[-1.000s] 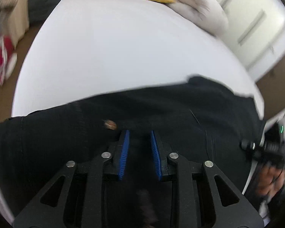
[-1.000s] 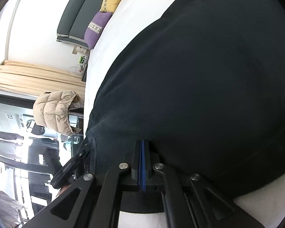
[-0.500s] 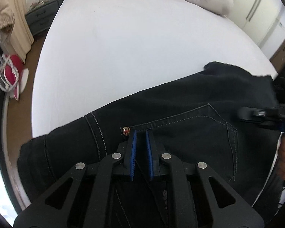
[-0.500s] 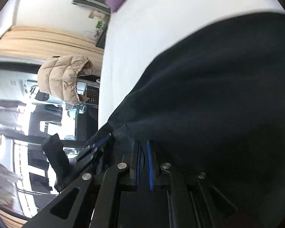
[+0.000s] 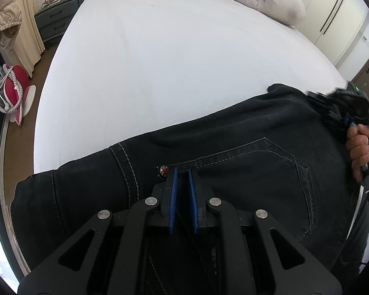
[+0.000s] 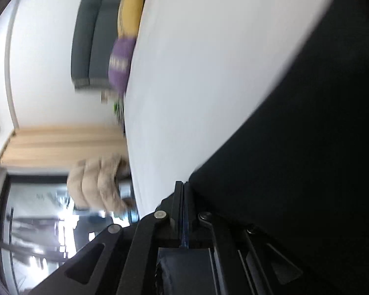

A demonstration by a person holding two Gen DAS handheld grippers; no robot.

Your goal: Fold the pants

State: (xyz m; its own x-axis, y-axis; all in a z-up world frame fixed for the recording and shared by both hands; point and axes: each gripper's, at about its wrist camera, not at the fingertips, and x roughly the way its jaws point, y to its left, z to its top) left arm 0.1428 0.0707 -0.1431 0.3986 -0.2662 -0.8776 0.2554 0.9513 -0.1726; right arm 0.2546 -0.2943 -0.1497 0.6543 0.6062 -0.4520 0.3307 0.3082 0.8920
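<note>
The black pants [image 5: 233, 152] lie across the near edge of the white bed [image 5: 172, 61]. The left gripper [image 5: 182, 172] pinches the waist by the rivet; the right gripper [image 6: 184, 186] is pressed together at the far end — whether on cloth I cannot tell. This looks like the first fold; next, carry one end over evenly.

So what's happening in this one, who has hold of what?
A person is folding dark pants on a white bed, with a handheld gripper in each hand. The left gripper is clamped on the fabric near a rivet by the back pocket. The right gripper is shut on the pants at their far edge; that view is blurred. The right hand shows at the edge of the left view. The pants lie spread out, no fold finished yet.
</note>
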